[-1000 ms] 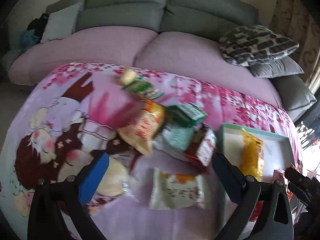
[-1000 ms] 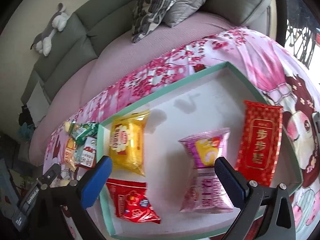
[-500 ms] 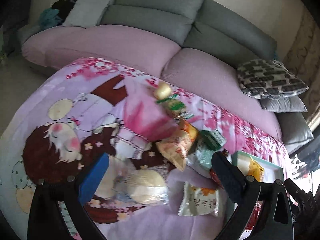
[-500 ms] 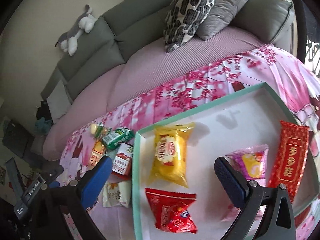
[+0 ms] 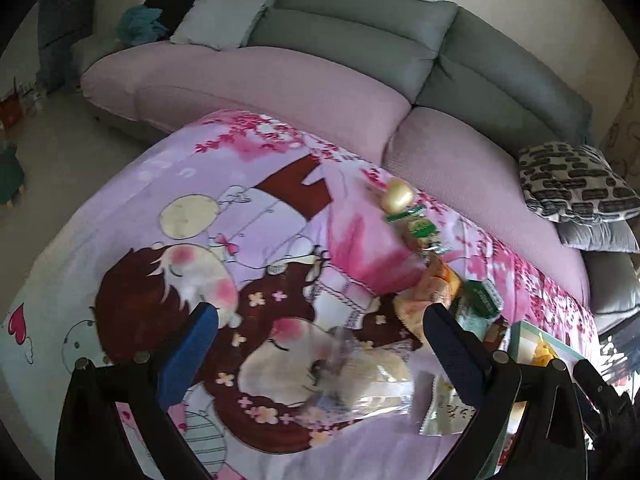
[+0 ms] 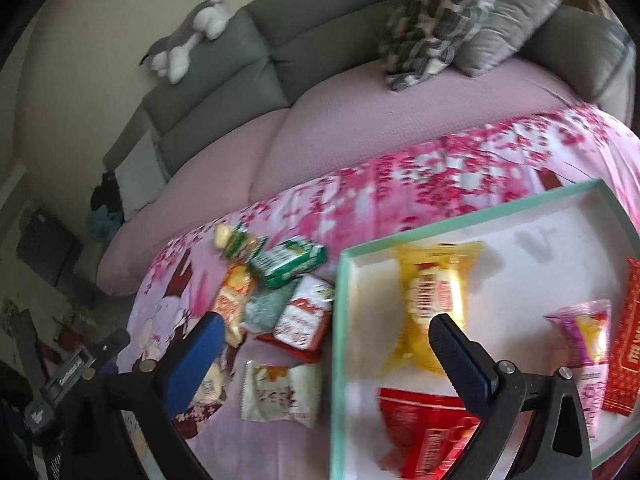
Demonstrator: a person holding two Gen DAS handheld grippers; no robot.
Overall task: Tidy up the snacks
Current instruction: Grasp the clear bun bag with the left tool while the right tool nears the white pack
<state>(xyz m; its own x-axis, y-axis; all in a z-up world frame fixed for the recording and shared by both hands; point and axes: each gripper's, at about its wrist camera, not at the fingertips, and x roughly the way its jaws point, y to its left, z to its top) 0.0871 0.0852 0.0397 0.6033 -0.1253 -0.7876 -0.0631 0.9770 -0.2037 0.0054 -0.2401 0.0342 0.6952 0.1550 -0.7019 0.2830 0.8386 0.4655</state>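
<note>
Sofa (image 6: 340, 128) sitting behind, carrying two cushions at its right end. Cartoon-print blanket (image 5: 192, 208) covering surface. One teal-rimmed tray (image 6: 338, 320) lying on blanket, holding four snacks: yellow pack (image 6: 434, 300), red bag (image 6: 424, 428), pink pack (image 6: 588, 332), long red pack (image 6: 628, 344). Loose snack pile (image 6: 276, 292) lying just left of tray, about seven packs. My left claw (image 5: 320, 356) hanging open over blanket, holding nothing; my right claw (image 6: 324, 360) hanging open over tray's left rim, holding nothing.

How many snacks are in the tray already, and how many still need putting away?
Four packets lie in the tray: yellow, red, pink and a long red one. Both tongs, left and right, are open and hold nothing. A pile of snacks remains on the blanket beside the tray.
</note>
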